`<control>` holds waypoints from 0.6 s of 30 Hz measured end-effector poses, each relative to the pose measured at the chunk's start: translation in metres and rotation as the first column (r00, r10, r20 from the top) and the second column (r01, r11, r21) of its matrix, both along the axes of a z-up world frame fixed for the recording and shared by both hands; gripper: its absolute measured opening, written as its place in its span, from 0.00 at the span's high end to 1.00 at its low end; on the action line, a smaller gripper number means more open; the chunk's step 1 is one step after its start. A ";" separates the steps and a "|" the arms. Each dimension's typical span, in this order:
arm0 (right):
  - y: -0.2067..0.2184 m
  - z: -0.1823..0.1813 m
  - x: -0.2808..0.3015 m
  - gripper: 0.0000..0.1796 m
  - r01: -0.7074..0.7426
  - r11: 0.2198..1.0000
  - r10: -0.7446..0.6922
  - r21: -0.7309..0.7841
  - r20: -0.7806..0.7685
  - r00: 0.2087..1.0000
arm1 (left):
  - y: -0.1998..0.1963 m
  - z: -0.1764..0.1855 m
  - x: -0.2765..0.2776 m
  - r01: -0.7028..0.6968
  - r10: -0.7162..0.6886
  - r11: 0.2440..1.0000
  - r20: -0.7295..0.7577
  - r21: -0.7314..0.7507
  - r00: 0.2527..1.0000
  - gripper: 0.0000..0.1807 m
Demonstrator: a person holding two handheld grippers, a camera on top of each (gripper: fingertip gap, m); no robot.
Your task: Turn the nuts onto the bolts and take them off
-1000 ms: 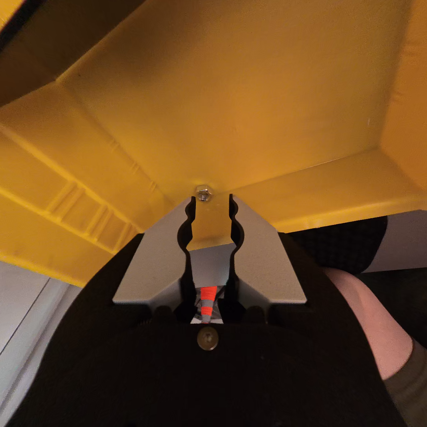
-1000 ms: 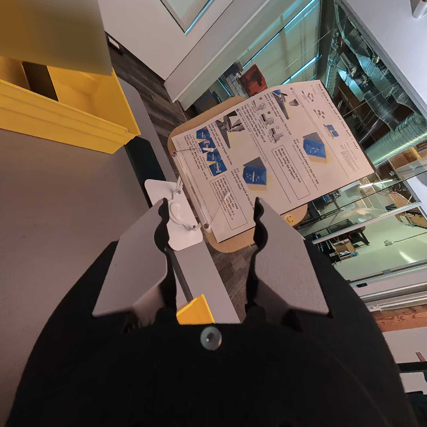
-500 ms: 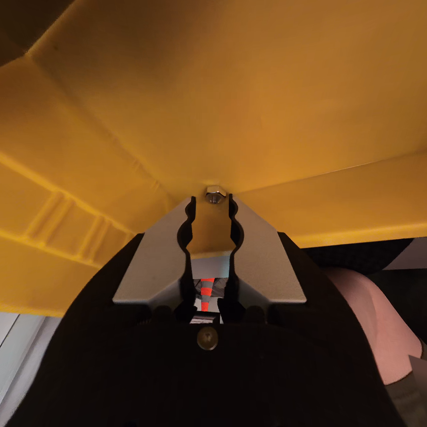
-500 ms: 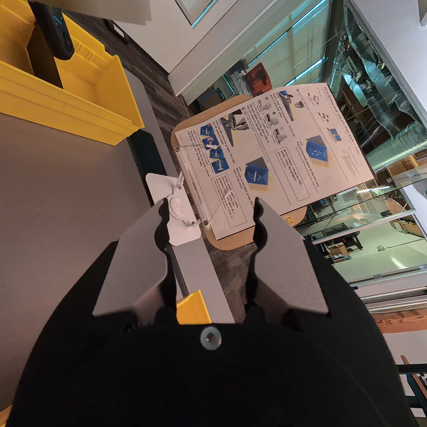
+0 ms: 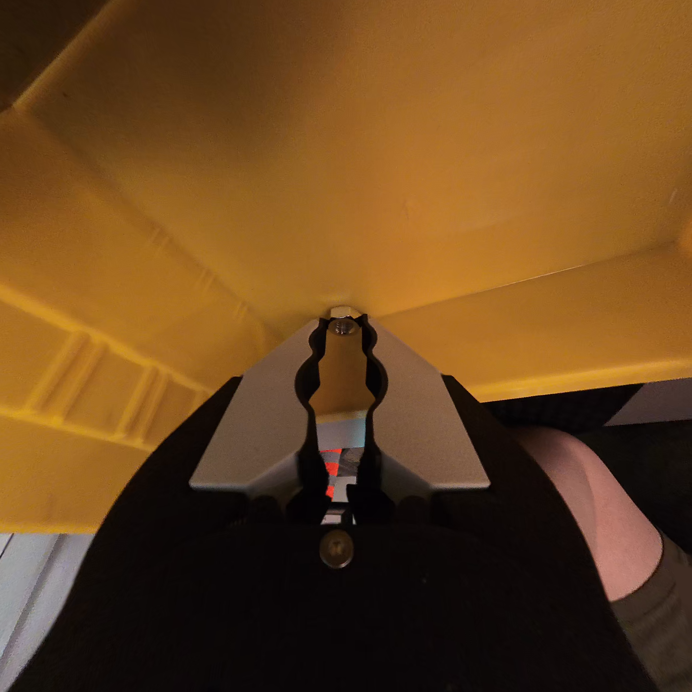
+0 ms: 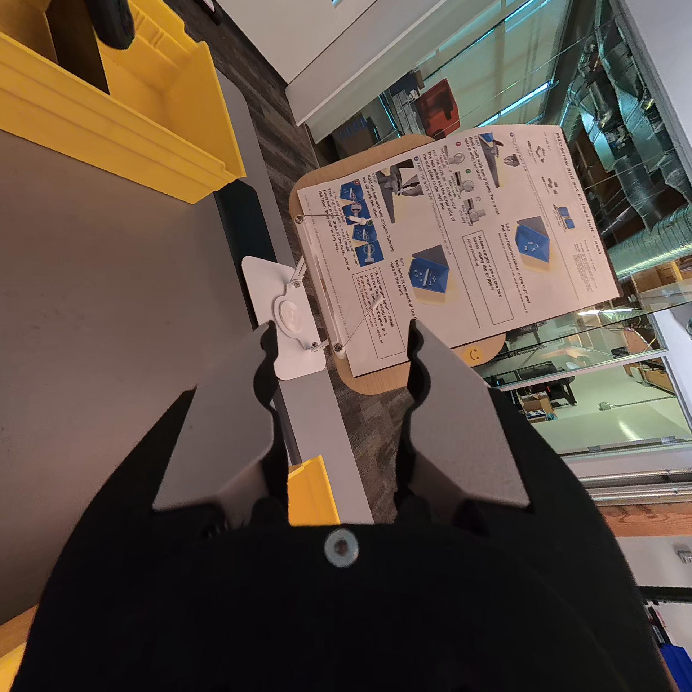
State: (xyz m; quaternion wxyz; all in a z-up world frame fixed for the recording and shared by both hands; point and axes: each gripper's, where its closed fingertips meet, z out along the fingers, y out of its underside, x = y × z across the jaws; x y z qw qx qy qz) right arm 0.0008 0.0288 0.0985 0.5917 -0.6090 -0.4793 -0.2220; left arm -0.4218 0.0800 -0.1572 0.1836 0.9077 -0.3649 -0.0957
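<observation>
In the left wrist view my left gripper (image 5: 342, 321) reaches down into a yellow bin (image 5: 374, 149). Its fingertips sit on either side of a small silver hex nut (image 5: 342, 325) that lies at the foot of the bin's front wall, and the jaws are closed in on it. No bolt shows in either view. In the right wrist view my right gripper (image 6: 340, 329) is open and empty, held above the grey table (image 6: 93, 299) and pointing past its edge. The same yellow bin (image 6: 123, 123) is at the upper left, with a dark part of the other gripper (image 6: 112, 22) in it.
A printed instruction sheet (image 6: 468, 243) on a wooden board stands on a white holder (image 6: 288, 310) at the table edge. The corner of a second yellow bin (image 6: 310, 490) shows between my right fingers. A person's arm (image 5: 584, 524) is at the lower right. The left gripper's tips are roughly 50 centimeters from the right gripper's.
My left gripper has moved forward to the nut and its jaws have narrowed around it. The right gripper has drifted slightly and stays open.
</observation>
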 end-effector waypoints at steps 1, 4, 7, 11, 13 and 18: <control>0.000 -0.001 0.000 0.61 -0.001 1.000 0.001 -0.001 0.003 1.000 | 0.001 0.002 0.001 -0.006 0.006 1.000 0.006 0.006 1.000 0.91; 0.000 -0.003 0.000 0.62 -0.003 1.000 0.003 -0.008 0.014 1.000 | 0.005 0.009 0.005 0.002 -0.003 0.998 0.016 0.055 1.000 0.91; 0.001 -0.004 0.002 0.62 0.010 1.000 -0.010 -0.009 0.028 1.000 | 0.013 0.021 0.014 0.029 -0.035 0.991 0.041 0.129 0.999 0.91; 0.002 -0.004 0.004 0.62 0.018 1.000 -0.017 -0.009 0.027 0.999 | 0.025 0.049 0.038 0.078 -0.112 0.955 0.103 0.287 0.988 0.91; 0.001 -0.002 0.006 0.63 0.023 1.000 -0.023 -0.004 0.024 0.999 | 0.030 0.072 0.055 0.098 -0.167 0.911 0.141 0.399 0.976 0.91; -0.001 0.006 0.009 0.63 0.022 0.999 -0.022 0.025 -0.002 1.000 | 0.007 0.128 0.160 0.153 -0.452 0.794 0.402 0.588 0.796 0.90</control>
